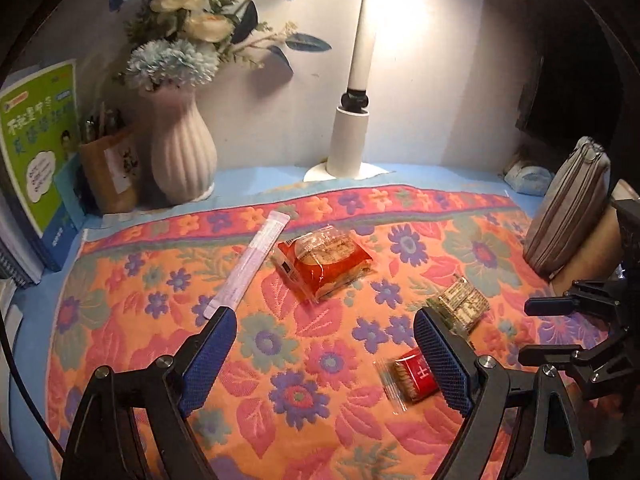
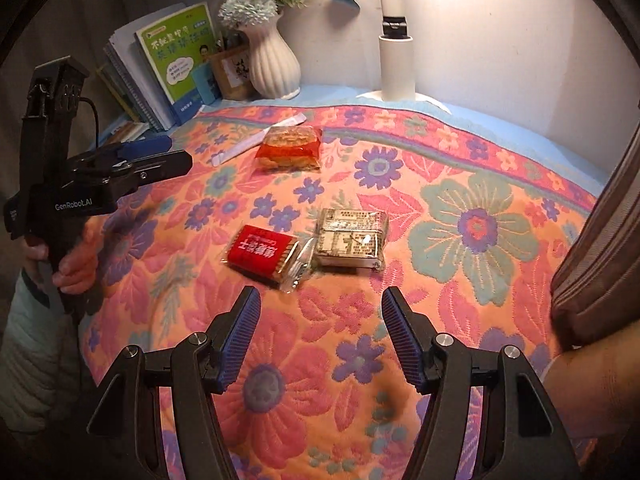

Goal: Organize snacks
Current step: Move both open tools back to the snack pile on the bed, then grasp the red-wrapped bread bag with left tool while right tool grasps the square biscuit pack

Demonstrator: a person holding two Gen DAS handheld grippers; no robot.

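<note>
The left tool (image 1: 324,332) is hovering over the flowered cloth (image 1: 280,360) covering the worktop, its blue-padded jaws standing wide apart with nothing between them. The right tool (image 2: 320,312) is hanging over the same cloth, jaws parted less widely and likewise gripping nothing.

Four snacks are lying loose on the cloth. In the left wrist view, a long pale stick packet (image 1: 248,264) is sitting at about 11 o'clock from the left tool, running diagonally, its near end just beside the left finger tip. A red-and-clear pastry pack (image 1: 324,260) is lying at 12 o'clock, close beside the stick packet. A small printed beige pack (image 1: 460,304) is resting at 2 o'clock, and a red biscuit pack (image 1: 412,372) is lying by the right finger, partly hidden behind it.

In the right wrist view, the red biscuit pack (image 2: 262,252) and the beige pack (image 2: 352,236) are lying side by side at 12 o'clock from the right tool, the biscuit wrapper's clear end touching the beige pack. The pastry pack (image 2: 290,148) is farther off, with the stick packet (image 2: 256,140) at its 10 o'clock.

At the back, a ribbed white vase (image 1: 180,152) is holding artificial flowers, and a brown pen holder (image 1: 110,168) beside it is holding pens. A grey zipped pouch (image 1: 568,208) is standing at the right edge; its contents cannot be seen.
</note>
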